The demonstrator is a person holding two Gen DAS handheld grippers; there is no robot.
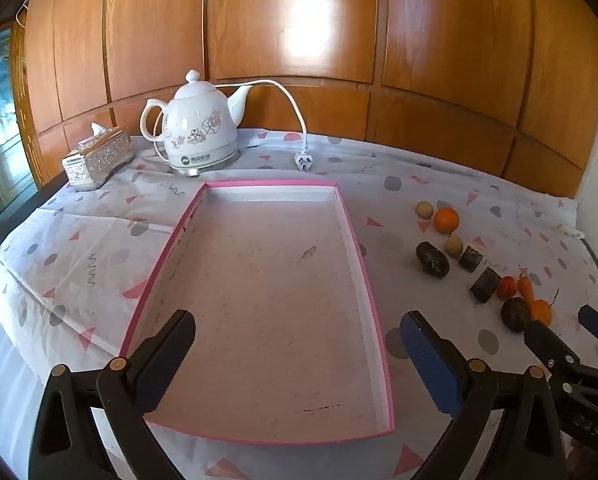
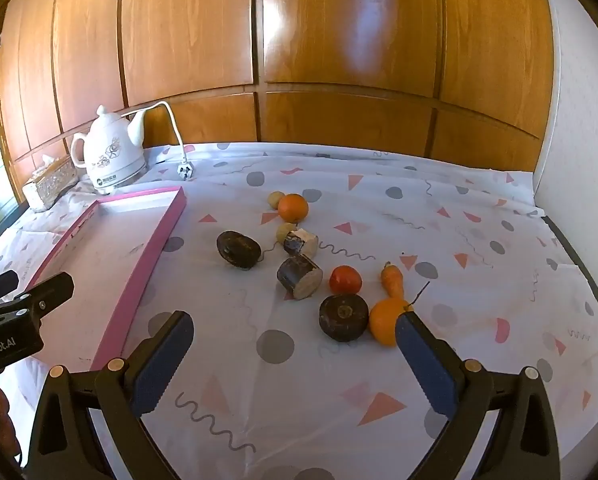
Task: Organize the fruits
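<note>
A shallow pink box (image 1: 375, 312) (image 2: 155, 248) lies empty on the patterned tablecloth. To its right lies a loose group of fruits: an orange (image 2: 293, 207) (image 1: 446, 220), a red fruit (image 2: 345, 279), a small carrot-like piece (image 2: 393, 279), an orange fruit (image 2: 385, 322), two dark round fruits (image 2: 343, 317) (image 2: 238, 249), two cut cylinder pieces (image 2: 300, 277) and small tan balls (image 2: 275, 199). My left gripper (image 1: 299, 356) hovers open over the box's near end, nothing between its fingers. My right gripper (image 2: 295, 356) stands open in front of the fruits, its right pad beside the orange fruit.
A white kettle (image 1: 201, 128) with its cord and plug (image 1: 305, 160) stands behind the box, beside a silver tissue box (image 1: 97, 158). Wooden panels close off the back. The table's edge runs along the left and right sides.
</note>
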